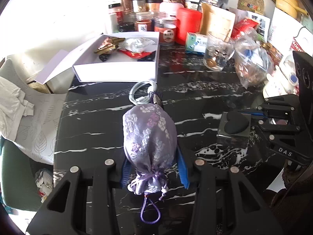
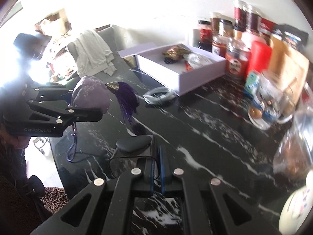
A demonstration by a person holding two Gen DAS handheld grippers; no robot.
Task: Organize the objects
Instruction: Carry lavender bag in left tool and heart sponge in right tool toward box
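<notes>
Left wrist view: your left tool (image 1: 154, 174) has its 2 blue pads closed on a lilac brocade drawstring pouch (image 1: 149, 135), gripping it just above the tied neck, so the body of the pouch points away from you and its purple cord loop (image 1: 149, 209) hangs toward the camera. The pouch is clear of the black marble table (image 1: 195, 98). Beyond it a coiled white cable (image 1: 142, 92) lies on the table, just in front of an open white box (image 1: 117, 72) that holds wrappers and packets. Jars and a red canister (image 1: 188, 25) crowd the far edge. From the right wrist, the pouch's dark purple tassel (image 2: 128, 98) dangles from its far end. Your right tool (image 2: 156, 164) has its fingers pinched together on the wall of a small clear case (image 2: 133, 160) with a black heart-shaped piece (image 2: 134, 143) on top, held above the table.
</notes>
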